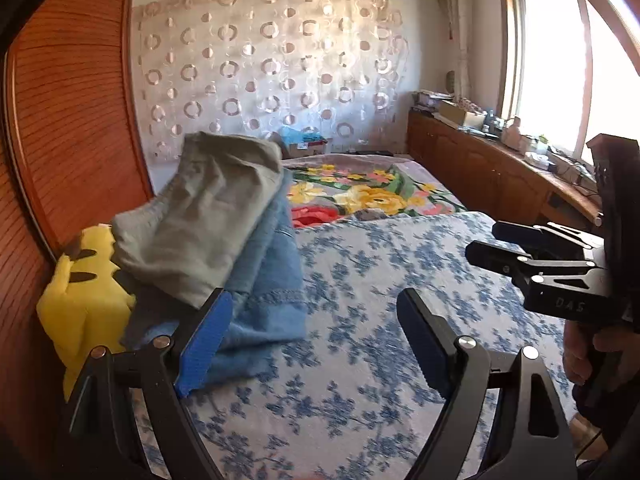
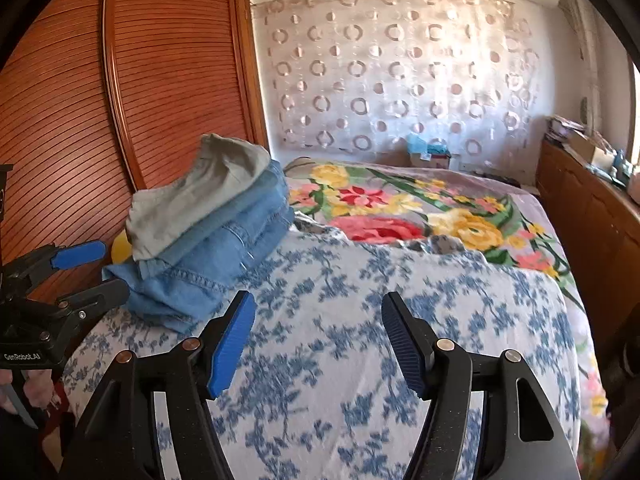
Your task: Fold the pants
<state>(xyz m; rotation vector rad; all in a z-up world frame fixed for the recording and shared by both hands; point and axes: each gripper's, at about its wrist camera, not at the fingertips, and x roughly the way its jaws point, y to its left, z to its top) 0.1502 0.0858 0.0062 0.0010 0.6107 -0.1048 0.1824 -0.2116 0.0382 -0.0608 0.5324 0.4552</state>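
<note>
Folded grey-green pants (image 1: 200, 216) lie on top of a stack of folded blue denim pants (image 1: 268, 292) at the left side of the bed. The same stack shows in the right wrist view: grey-green pants (image 2: 200, 200) over denim (image 2: 224, 248). My left gripper (image 1: 316, 316) is open and empty, just right of the stack, its left finger close to the denim. My right gripper (image 2: 318, 320) is open and empty over the blue floral sheet (image 2: 360, 340). The right gripper also shows at the right edge of the left wrist view (image 1: 486, 242).
A yellow plush toy (image 1: 80, 300) sits between the stack and the wooden slatted wardrobe (image 1: 72, 120). A flowered blanket (image 1: 368, 192) covers the far half of the bed. A wooden cabinet (image 1: 500, 172) with clutter runs under the window at right.
</note>
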